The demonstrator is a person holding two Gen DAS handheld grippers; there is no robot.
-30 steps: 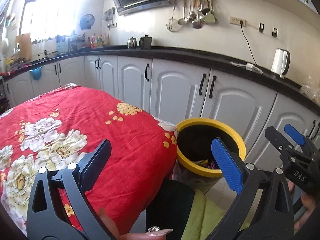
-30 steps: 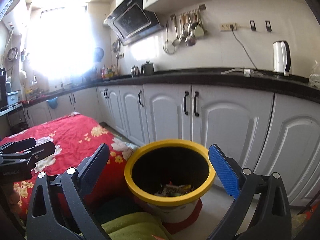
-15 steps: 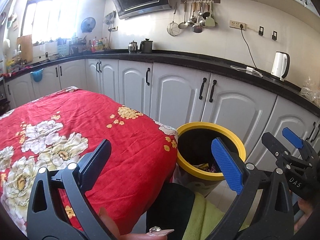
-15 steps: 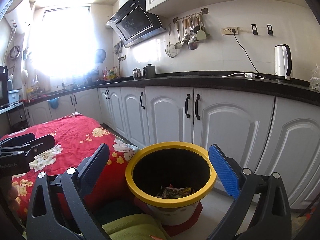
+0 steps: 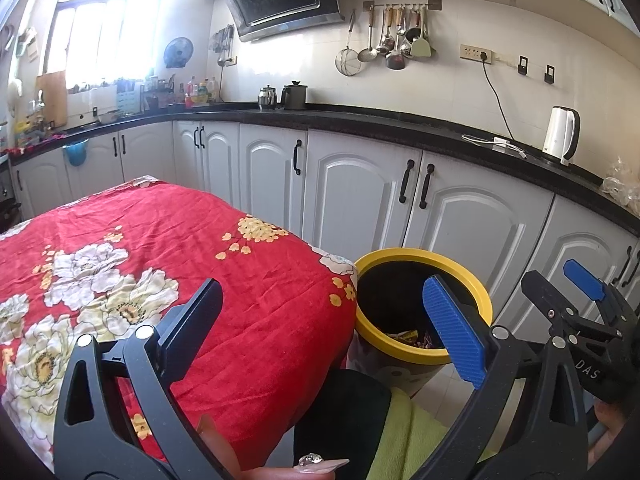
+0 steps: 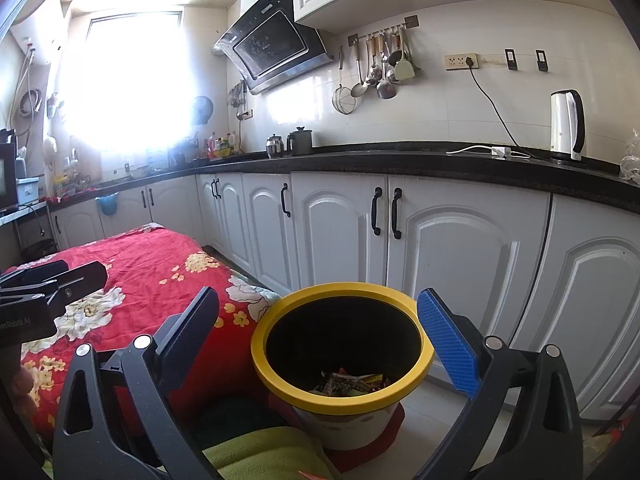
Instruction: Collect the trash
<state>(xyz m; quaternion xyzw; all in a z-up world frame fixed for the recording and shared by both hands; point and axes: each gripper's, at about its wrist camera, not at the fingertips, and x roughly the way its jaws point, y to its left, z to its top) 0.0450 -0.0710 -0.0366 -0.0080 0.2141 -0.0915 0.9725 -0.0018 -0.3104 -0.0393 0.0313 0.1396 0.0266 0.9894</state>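
Nearest the lenses, the left gripper [image 5: 324, 320] stands with jaws spread wide and nothing between them, poised above the near edge of the red floral tablecloth [image 5: 160, 248]; the right gripper [image 6: 320, 334] is likewise spread and empty, framing the mouth of the yellow-rimmed bin [image 6: 420, 372]. Both appear held at rest, judged consistent with a pause with no item in hand. The bin sits on the floor just beside the table corner, below the white cabinets [image 6: 460, 248], presumably placed there for short reach from the table. The collected trash, crumpled wrappers [image 6: 348, 384], lies at the bottom of the bin. No loose litter shows on the visible cloth. The bin's base is partly hidden by green fabric [image 6: 260, 456]; the wrappers' kinds cannot be told. Farther off, the black countertop [image 5: 400, 128] carries a white kettle [image 5: 560, 134]; the window area is overexposed.
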